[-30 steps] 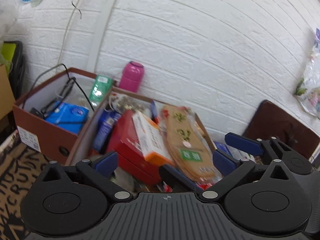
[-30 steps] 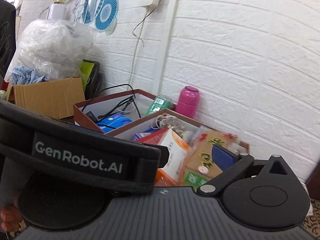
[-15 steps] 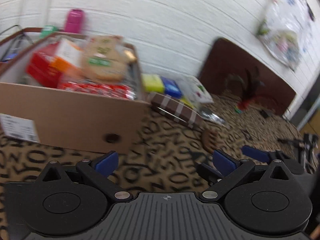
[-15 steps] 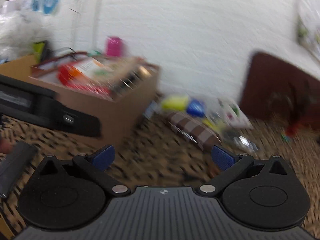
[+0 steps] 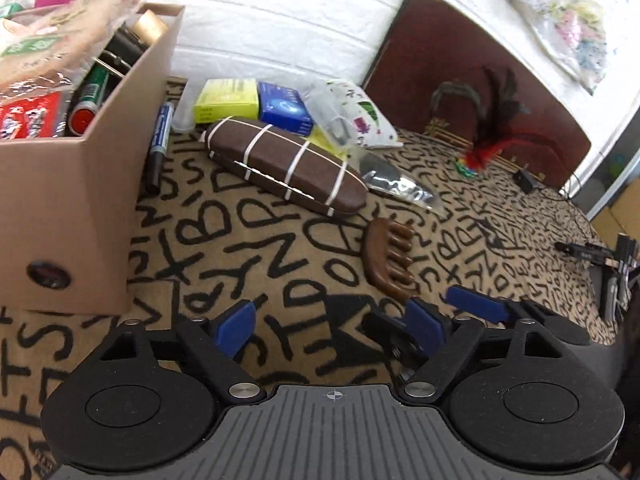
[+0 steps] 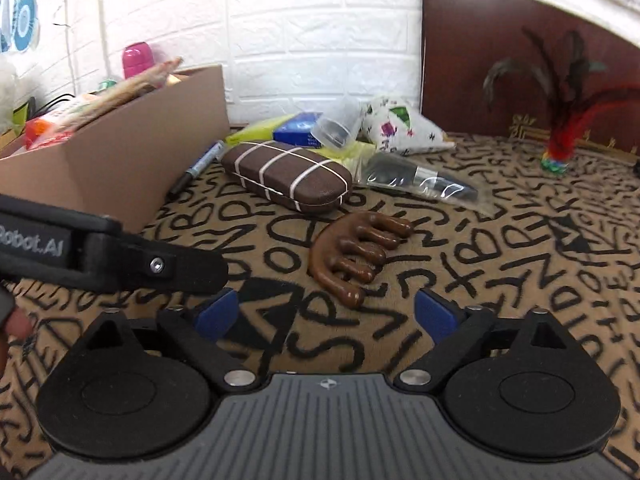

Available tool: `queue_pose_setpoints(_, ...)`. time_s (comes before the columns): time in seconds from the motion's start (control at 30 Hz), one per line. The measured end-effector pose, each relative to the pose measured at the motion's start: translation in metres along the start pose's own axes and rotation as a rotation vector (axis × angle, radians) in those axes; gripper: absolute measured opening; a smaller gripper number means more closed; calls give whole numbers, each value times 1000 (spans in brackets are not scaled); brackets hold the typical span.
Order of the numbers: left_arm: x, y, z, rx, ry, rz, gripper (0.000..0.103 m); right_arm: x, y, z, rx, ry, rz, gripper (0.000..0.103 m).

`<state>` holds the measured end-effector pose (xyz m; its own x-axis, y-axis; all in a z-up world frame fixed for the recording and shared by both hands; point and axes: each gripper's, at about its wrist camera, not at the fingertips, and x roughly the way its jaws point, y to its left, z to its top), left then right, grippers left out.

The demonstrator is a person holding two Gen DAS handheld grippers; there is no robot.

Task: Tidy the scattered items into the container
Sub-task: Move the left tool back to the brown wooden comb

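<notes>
The cardboard box [image 5: 80,184] on the left is already crammed. Beside it lie a marker [image 5: 158,148], a striped case [image 5: 286,166] and a wooden comb [image 6: 354,256]. Both the left gripper [image 5: 332,324] and the right gripper [image 6: 326,312] are empty, jaws wide but closing. They are reaching for the next item, probably the comb; the right must straddle it.

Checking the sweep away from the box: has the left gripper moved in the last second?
Yes. The left gripper swung right, off the cardboard box, and down toward the wooden comb.

A tan letter-printed cloth [image 6: 500,248] carries a cardboard box [image 6: 132,152], a marker [image 6: 200,168] beside it, a striped brown case [image 6: 286,176], a wooden comb [image 6: 354,256], a bagged brush [image 6: 420,180] and a feather shuttlecock [image 6: 556,152].
</notes>
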<state>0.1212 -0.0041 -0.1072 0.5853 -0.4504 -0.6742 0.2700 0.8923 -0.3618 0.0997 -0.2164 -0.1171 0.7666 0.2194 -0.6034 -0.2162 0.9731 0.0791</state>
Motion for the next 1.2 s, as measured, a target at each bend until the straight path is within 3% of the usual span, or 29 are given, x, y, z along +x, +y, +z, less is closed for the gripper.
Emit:
queue_pose_setpoints(0.2, 14, 10, 12, -19, 8, -17, 87, 31, -6, 7, -8, -10, -12, 75)
queue_pose_setpoints(0.27, 18, 12, 15, -26, 16, -25, 86, 32, -5, 7, -55, -23, 35, 60)
queue_pose_setpoints(0.53, 27, 10, 11, -24, 43, -54, 84, 7, 7, -5, -282, 22, 240, 60)
queue_pose_setpoints(0.63, 32, 7, 14, -21, 49, -53, 86, -2, 4, -8, -236, 30, 184, 77)
queue_pose_setpoints(0.97, 63, -22, 30, 93, 106, -47, 83, 2, 16, -8, -138, 42, 140, 78)
queue_pose_setpoints(1.07, 68, -29, 35, 166, 125, 13, 66, 3, 18, -8, -151, 45, 129, 78)
queue_pose_setpoints(1.1, 69, -31, 36, 190, 123, 31, 53, 3, 18, -8, -151, 48, 130, 78)
queue_pose_setpoints(1.17, 68, -28, 35, 188, 120, 30, 41, 1, 15, -9, -141, 53, 131, 77)
queue_pose_setpoints(1.2, 65, -25, 35, 170, 112, 30, 29, -1, 13, -9, -138, 54, 126, 77)
